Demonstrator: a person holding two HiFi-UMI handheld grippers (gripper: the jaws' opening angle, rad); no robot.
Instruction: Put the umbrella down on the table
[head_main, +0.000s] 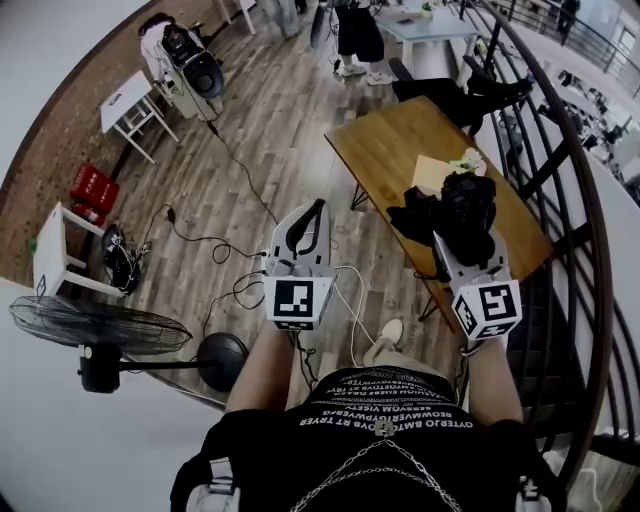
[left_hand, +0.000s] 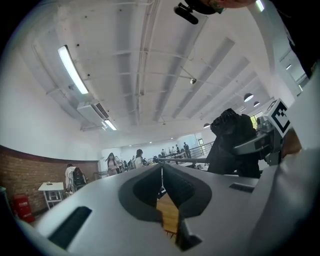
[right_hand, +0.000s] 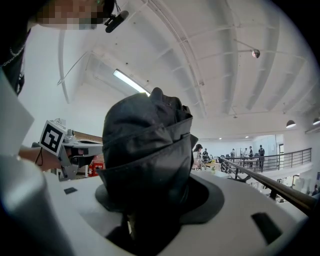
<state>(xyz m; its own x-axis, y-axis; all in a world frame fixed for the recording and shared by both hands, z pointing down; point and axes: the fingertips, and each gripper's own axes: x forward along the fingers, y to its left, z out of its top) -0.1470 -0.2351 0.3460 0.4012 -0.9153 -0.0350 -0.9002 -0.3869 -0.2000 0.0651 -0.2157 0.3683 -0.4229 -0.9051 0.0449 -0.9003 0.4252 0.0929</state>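
**Umbrella held above the table, not yet laid down**

In a wood-floored hall, a wooden table (head_main: 400, 140) stands ahead on the right. The folded black umbrella (head_main: 465, 205) is clamped in the right gripper (head_main: 470, 262) and is seen over the table's near end, presumably for lowering. The left gripper (head_main: 312, 215) is held beside it over the floor, jaws together on nothing, apparently not needed.

Between the fingers of the right gripper (right_hand: 152, 192), the umbrella (right_hand: 145, 135) is creased, matt black cloth. The left gripper (left_hand: 161, 175) is smooth, matt grey plastic. Beyond its fingers, the counter (head_main: 390, 140) is smooth wood.
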